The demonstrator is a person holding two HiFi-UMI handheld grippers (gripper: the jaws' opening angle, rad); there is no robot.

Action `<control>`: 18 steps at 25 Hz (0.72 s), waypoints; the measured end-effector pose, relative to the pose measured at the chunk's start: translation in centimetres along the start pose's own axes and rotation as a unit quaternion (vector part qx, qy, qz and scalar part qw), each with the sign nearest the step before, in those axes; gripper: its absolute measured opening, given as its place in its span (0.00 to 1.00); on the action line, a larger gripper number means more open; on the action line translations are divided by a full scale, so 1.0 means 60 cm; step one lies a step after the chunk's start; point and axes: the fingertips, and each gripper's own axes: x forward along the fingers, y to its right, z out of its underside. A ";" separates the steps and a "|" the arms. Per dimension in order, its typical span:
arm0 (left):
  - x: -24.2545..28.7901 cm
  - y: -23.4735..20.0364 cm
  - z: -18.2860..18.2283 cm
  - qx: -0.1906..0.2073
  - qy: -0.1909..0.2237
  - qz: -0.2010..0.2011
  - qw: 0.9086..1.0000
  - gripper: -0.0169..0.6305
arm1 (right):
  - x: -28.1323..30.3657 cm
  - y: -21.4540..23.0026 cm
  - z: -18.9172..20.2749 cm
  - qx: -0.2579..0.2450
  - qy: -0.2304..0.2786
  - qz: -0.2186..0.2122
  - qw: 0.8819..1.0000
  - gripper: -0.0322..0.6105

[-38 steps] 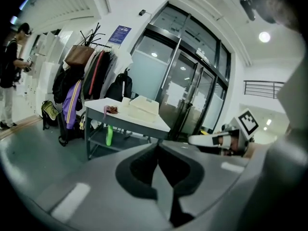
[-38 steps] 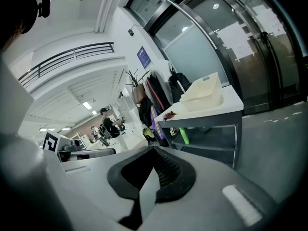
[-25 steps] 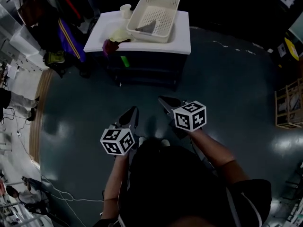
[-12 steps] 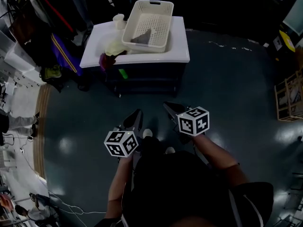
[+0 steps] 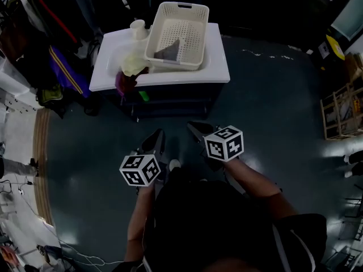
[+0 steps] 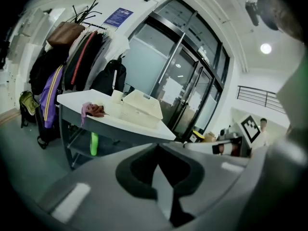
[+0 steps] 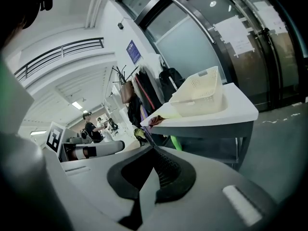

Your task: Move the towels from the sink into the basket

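Closer to the sink (image 5: 109, 67) now, left gripper (image 5: 157, 136) and right gripper (image 5: 196, 127) come with jaws closed and empty (towels (image 5: 129, 72) lie beside the basket (image 5: 173, 65), not reached yet).

Your left tool (image 5: 155, 137) and right tool (image 5: 196, 127) were grey with black-and-white square markers. The basket (image 5: 201, 35) was cream, the table (image 5: 218, 67) white, the floor (image 5: 272, 95) dark teal; you faced a magenta towel (image 5: 125, 81) and a pale yellow towel (image 5: 132, 66).
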 end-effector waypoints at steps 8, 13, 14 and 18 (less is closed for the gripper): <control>0.029 -0.075 -0.041 0.003 -0.013 0.013 1.000 0.04 | 0.077 -0.001 -0.040 0.008 -0.001 0.012 1.000 0.05; 0.043 -0.120 -0.065 0.010 -0.021 0.021 1.000 0.04 | 0.122 -0.003 -0.056 0.014 -0.003 0.022 1.000 0.05; 0.045 -0.128 -0.069 0.009 -0.021 0.023 0.999 0.04 | 0.129 -0.004 -0.059 0.014 -0.005 0.024 1.000 0.05; 0.052 -0.153 -0.089 0.007 -0.024 0.034 0.999 0.04 | 0.152 -0.010 -0.076 0.012 -0.007 0.034 0.999 0.05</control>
